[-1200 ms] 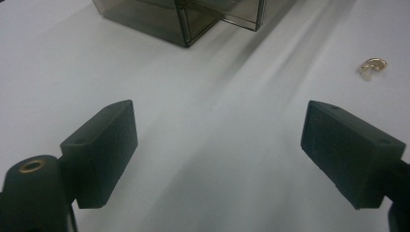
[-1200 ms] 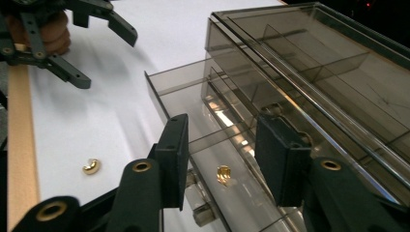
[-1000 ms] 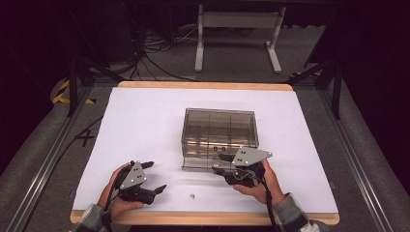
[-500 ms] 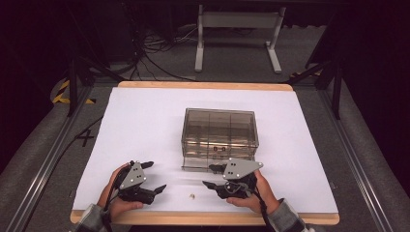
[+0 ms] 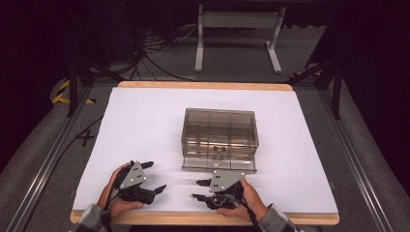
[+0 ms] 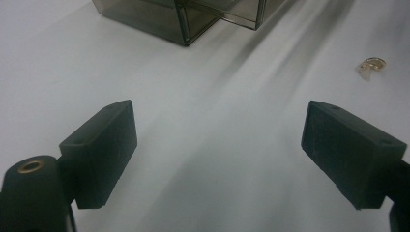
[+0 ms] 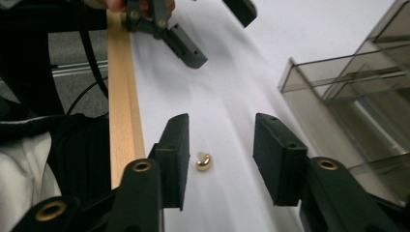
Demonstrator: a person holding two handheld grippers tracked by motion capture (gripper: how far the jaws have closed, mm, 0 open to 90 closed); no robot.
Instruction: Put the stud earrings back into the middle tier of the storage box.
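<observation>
Landmark: smoky clear compartment box [image 5: 220, 139], mid-sheet on white table cover [image 5: 145, 125].

Nearest, along the wooden front edge [image 5: 203, 218] on the near side of the box: two hands, each with a gripper.

Right gripper [image 5: 199, 189], just in front of the box's near wall, pointing leftward along the table edge. Jaws apart, partly closed, having just been closing. Small gold curved piece [image 7: 203, 162] lying on the white cover between the pads, closer to the left pad in the right gripper view; not touched by either pad, so no grip yet. Wooden edge strip [image 7: 123, 96] running just beside that left pad. Box corner [image 7: 348, 101] off to the right of the jaws in that view, near but apart from them.

Left gripper [image 5: 153, 176], in front of the box and off its left near corner, held low over the cover. Jaws wide apart, nothing between them but bare white surface [image 6: 217, 145]. Same gripper seen from the right gripper view [image 7: 212, 29], farther along the edge, jaws likewise spread.

Gold piece again in the left gripper view [image 6: 371, 65], off beyond the right pad, well clear of it, on the near side of the box.

Farther: box closed-looking, three compartments across, something small and dark inside the near middle section [image 5: 219, 149]; too small to tell what.

Beyond the box: bare cover to the far wooden edge, then grey floor, cables [image 5: 154, 58] and a pale metal stand [image 5: 237, 34].
</observation>
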